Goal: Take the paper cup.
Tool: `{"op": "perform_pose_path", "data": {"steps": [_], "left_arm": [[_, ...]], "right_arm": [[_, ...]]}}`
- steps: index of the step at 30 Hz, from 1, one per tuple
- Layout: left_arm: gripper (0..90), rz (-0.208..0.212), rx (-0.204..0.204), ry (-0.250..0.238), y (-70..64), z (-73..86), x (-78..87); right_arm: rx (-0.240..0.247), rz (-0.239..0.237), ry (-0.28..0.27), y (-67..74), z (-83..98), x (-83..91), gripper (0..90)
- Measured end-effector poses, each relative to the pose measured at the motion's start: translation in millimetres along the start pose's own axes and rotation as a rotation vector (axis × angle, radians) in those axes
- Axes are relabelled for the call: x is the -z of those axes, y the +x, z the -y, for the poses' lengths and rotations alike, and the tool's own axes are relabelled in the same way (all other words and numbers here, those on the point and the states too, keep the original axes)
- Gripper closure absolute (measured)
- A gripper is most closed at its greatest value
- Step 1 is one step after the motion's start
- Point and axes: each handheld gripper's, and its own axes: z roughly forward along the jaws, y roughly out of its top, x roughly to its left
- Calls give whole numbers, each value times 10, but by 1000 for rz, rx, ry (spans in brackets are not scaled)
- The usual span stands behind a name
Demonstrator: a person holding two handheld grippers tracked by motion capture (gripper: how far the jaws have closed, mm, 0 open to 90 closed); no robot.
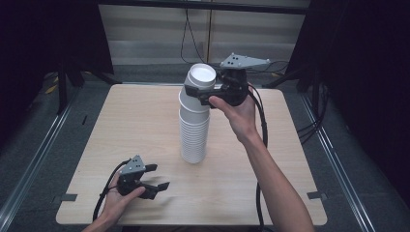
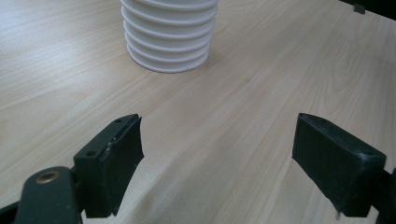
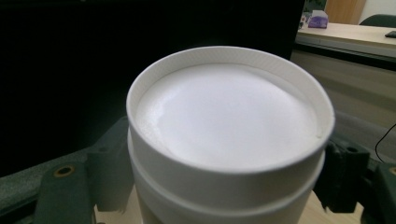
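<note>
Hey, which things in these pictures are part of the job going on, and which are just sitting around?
Part of the job:
- tall stack of upside-down white paper cups
- top white cup, tilted, clamped at the stack's top by the right gripper

Just about:
- left gripper, open and holding nothing, low over the light wooden table
- black cables behind the table

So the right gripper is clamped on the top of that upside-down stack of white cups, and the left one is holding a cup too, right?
Not quite. The left gripper holds nothing: the left gripper view shows its jaws apart over bare table, short of the stack of white cups. The rest stands: in the high view the right gripper is closed on the top cups of the stack.
</note>
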Motion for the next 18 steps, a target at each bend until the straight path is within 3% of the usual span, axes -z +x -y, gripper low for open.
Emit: {"op": "perform_pose_path", "data": {"steps": [6, 18], "left_arm": [[158, -4, 0, 1, 8, -2, 8], [158, -4, 1, -2, 9, -3, 8]], "right_arm": [[-20, -19, -28, -14, -10, 27, 216], [-14, -33, -70, -10, -35, 85, 219]]}}
